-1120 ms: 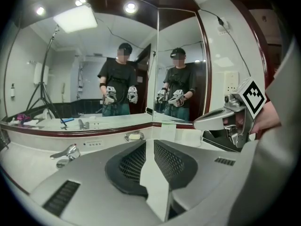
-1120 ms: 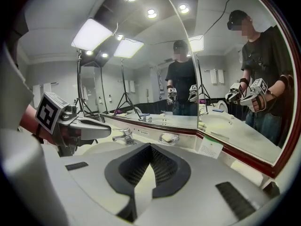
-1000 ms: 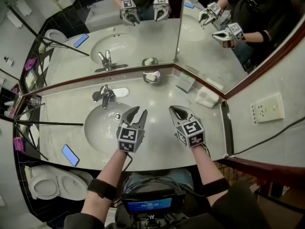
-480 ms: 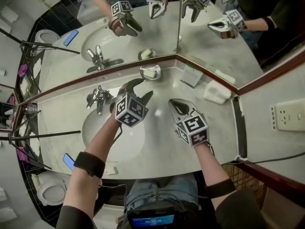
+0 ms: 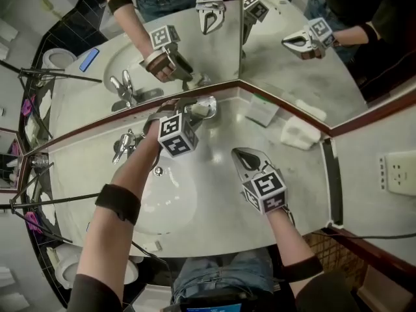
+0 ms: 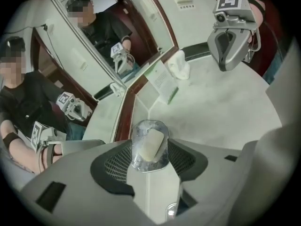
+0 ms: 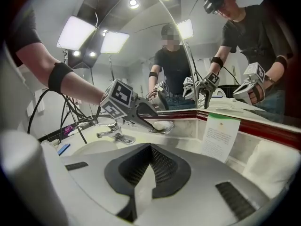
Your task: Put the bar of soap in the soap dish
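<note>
Since the left gripper's jaws, which have just been opening, stand wide astride the soap dish with the bar of soap already lying in it, I'd centre the pads on the bar, clear of the rim; the right gripper is closed, empty. One bar, one dish, one faucet, two grippers

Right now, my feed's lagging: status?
Left gripper jaws just opened, around soap dish. Soap lies in dish. Right gripper shut, empty. Nothing in the way.
</note>
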### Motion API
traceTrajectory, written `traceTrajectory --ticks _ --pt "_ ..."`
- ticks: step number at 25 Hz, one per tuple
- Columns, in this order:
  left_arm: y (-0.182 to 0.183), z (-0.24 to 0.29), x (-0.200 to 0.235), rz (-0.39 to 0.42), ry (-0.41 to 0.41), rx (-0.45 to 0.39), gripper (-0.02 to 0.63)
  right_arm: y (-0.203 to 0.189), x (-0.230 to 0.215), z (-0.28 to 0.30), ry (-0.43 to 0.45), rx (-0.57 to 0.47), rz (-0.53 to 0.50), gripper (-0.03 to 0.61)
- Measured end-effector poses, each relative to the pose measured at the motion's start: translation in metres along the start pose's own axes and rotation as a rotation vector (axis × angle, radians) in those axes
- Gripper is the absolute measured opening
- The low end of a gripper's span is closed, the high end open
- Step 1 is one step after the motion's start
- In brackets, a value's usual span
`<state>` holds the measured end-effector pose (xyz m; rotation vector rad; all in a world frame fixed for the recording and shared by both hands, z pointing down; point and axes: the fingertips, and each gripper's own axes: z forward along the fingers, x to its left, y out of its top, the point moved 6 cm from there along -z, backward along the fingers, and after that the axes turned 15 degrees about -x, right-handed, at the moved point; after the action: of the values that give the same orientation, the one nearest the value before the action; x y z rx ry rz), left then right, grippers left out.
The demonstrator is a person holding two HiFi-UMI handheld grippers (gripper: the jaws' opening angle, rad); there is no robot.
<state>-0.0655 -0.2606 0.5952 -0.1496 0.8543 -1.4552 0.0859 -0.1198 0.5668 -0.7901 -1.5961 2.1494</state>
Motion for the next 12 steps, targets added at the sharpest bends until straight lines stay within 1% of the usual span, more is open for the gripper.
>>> traceTrajectory --ticks 3,8,12 --pt "-0.006 0.013 0.000 -0.002 -0.046 0.024 0.241 -0.009 -0.006 -0.003 -0.008 0.012 0.014 0.017" --pt "-0.005 0.016 0.004 -0.026 -0.138 0.026 0.231 -0.015 -0.013 -0.004 -0.019 0.018 0.029 0.017" --pt "-0.001 0.020 0.005 -0.038 -0.222 0.058 0.215 -0.018 -0.016 -0.004 -0.019 0.024 0.028 0.018"
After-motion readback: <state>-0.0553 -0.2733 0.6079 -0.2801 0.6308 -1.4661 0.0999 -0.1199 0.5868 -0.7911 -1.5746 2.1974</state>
